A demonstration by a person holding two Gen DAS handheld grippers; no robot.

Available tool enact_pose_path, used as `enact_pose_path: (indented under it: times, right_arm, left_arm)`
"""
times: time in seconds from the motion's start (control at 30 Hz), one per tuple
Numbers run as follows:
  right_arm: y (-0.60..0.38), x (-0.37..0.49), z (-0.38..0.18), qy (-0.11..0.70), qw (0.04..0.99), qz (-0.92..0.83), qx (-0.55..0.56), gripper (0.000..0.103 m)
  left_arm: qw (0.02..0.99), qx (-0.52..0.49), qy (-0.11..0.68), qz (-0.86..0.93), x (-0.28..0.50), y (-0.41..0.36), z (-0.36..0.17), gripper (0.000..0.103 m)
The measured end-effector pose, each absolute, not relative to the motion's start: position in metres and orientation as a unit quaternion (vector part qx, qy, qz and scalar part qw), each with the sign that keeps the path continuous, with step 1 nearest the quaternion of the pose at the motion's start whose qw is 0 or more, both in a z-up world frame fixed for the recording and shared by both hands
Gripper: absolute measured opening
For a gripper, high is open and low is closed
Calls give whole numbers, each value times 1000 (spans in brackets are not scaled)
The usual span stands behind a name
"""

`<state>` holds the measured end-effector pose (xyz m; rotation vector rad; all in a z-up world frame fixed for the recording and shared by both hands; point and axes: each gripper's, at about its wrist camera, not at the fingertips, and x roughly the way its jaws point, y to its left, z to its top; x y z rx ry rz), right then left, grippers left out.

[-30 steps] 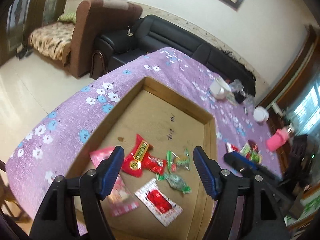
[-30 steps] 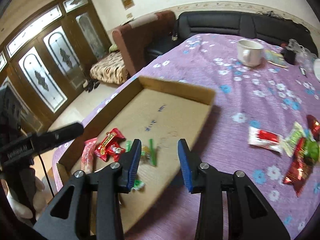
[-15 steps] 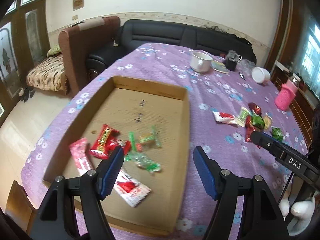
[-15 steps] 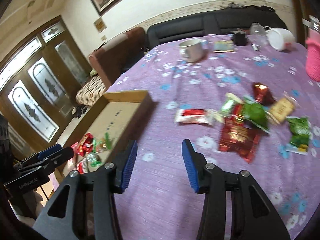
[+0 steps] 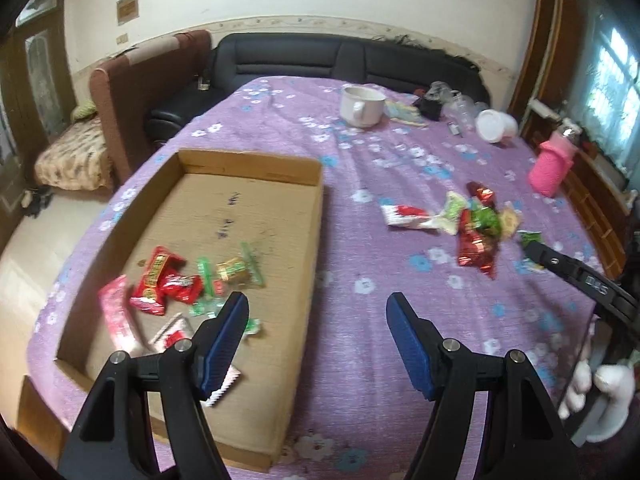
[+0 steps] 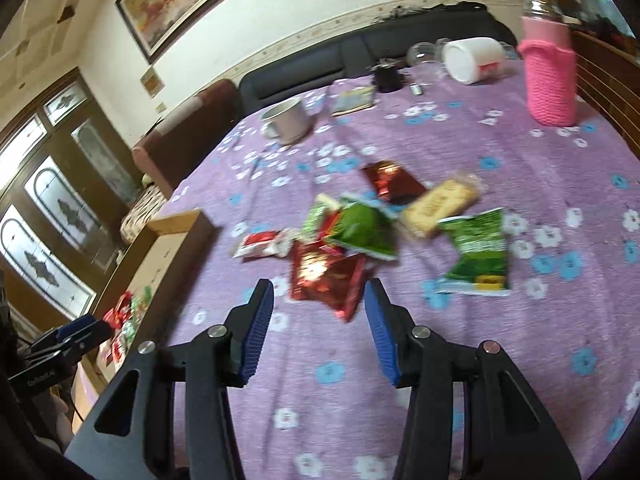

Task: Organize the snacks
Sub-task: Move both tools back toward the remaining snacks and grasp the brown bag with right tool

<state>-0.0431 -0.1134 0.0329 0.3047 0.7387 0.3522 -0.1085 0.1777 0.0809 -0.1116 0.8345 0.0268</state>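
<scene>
Both jaws empty, right side now over the loose pile

My right gripper (image 6: 318, 320) stands parted, empty, swung from the cardboard box (image 5: 256, 158) to the red foil packet (image 6: 326, 276); my left gripper (image 5: 316, 336) gapes, empty, at the box's edge. Next pickup looks ready.

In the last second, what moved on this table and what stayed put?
Both grippers swung away from the box toward the loose snack pile. The right gripper, open and empty, now points at the red foil packet. The left gripper, also open and empty, hangs over the box's right edge. Nothing was grabbed or dropped. The snacks in the box, the mug and the pink bottle stayed put.
</scene>
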Motion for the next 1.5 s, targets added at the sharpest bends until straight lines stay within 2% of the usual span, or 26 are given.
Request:
enact_pose_path:
  times: [0.23, 0.5, 0.7, 0.83, 0.9, 0.93, 1.17, 1.37, 1.5]
  right_arm:
    - [-139, -28, 30, 364, 907, 143, 159, 49]
    - [-96, 1, 23, 389, 898, 175, 108, 49]
    - [-65, 16, 13, 390, 903, 169, 58, 59]
    - [-61, 21, 6, 396, 896, 189, 62, 59]
    - [-60, 22, 2, 407, 887, 205, 66, 52]
    - [-60, 22, 1, 410, 885, 210, 67, 52]
    - [-67, 15, 1, 431, 864, 245, 87, 51]
    - [-83, 21, -2, 442, 851, 256, 122, 51]
    - [-78, 20, 0, 441, 855, 253, 102, 51]
  left_arm:
    - [902, -75, 424, -41, -104, 165, 69, 71]
    - [888, -106, 441, -76, -99, 161, 63, 71]
    - [888, -118, 436, -85, -79, 169, 76, 71]
    - [884, -110, 442, -103, -47, 162, 80, 71]
    - [878, -106, 451, -117, -26, 154, 76, 71]
    - [875, -103, 457, -123, -16, 151, 74, 71]
    - [855, 2, 496, -152, 47, 111, 40, 71]
    - [848, 98, 498, -150, 67, 85, 22, 71]
    - [833, 146, 507, -169, 69, 73, 14, 71]
